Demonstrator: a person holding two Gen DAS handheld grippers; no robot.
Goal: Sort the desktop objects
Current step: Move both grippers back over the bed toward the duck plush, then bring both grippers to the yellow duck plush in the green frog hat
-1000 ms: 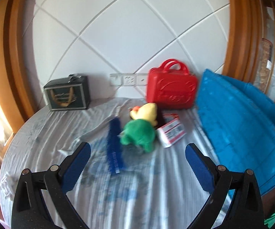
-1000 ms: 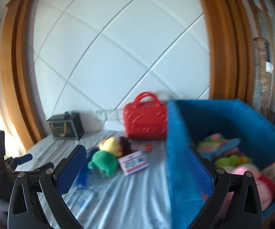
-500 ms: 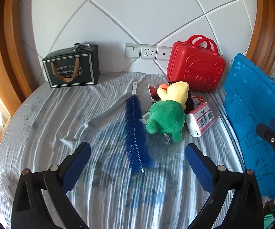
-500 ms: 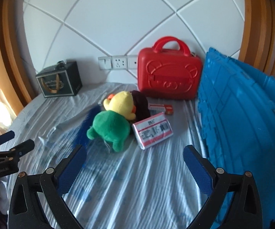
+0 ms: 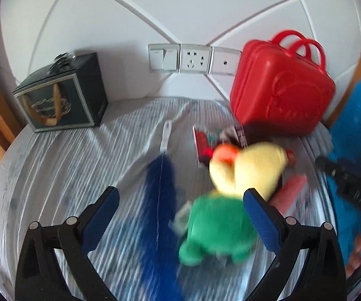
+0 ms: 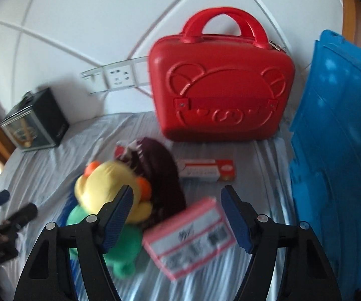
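Observation:
A pile of objects lies on the grey cloth: a blue bristle brush, a green plush, a yellow plush and a pink-edged white box. My left gripper is open above the brush and the green plush, touching neither. My right gripper hovers over the pink box and the yellow plush. Its jaws are closing, and the box sits below the gap with the pads clear of it. A dark maroon furry item lies behind the plush. All is motion-blurred.
A red hard case stands against the wall. A dark gift bag is at the back left, a blue crate at the right. A small red-and-white carton lies before the case. A hand shows at the left view's lower right.
Both grippers have come forward and down toward the pile, which now looms large. The right jaws have narrowed. The left jaws stay wide.

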